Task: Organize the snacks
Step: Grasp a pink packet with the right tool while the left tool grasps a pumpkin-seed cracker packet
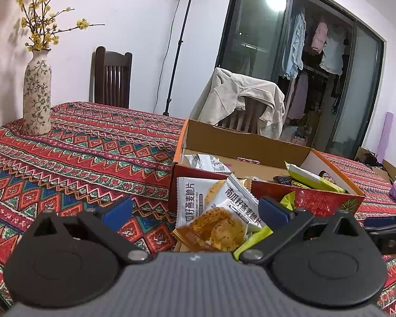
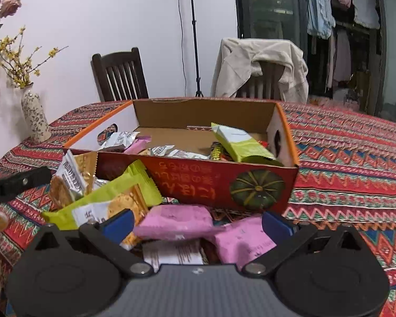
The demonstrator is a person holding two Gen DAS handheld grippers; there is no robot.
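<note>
Snack packets are lying heaped on the patterned tabletop [image 2: 356,158] against the near wall of a red cardboard box [image 2: 224,182], with more packets resting inside it. Left tongs [image 1: 195,211] are standing wide open, gripping nothing, with white oat-crisp packets [image 1: 219,211] lying between the blue pads. Right tongs [image 2: 198,224] are likewise gaping wide and empty, hovering over two pink packets [image 2: 177,222] beside a green packet [image 2: 113,192]. A flowered vase [image 1: 37,95] is standing well apart on the left.
</note>
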